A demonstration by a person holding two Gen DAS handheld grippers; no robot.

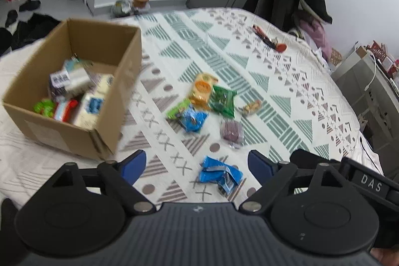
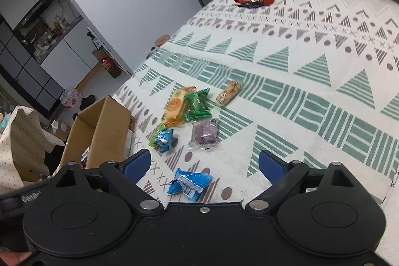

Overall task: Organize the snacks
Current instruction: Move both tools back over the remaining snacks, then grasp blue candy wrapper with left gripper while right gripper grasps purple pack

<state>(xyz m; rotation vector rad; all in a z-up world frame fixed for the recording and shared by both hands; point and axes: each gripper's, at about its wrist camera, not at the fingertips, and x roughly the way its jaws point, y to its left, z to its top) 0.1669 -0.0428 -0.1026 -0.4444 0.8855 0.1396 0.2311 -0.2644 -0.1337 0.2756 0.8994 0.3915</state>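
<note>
Left gripper [image 1: 197, 162] & right gripper [image 2: 204, 163]: both spread wide, nothing in them. Blue snack packet [image 1: 220, 175] lies on the bed cover [image 1: 286, 81], near both. More snacks [image 1: 212, 101] farther off. Cardboard box [image 1: 74, 133] on the left, snacks inside.

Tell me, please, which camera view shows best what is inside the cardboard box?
The left wrist view. It looks down into the open cardboard box, so several snack packets show inside. The right wrist view sees the box mostly from its outer side at the left edge, with only a small dark glimpse of the inside.
</note>
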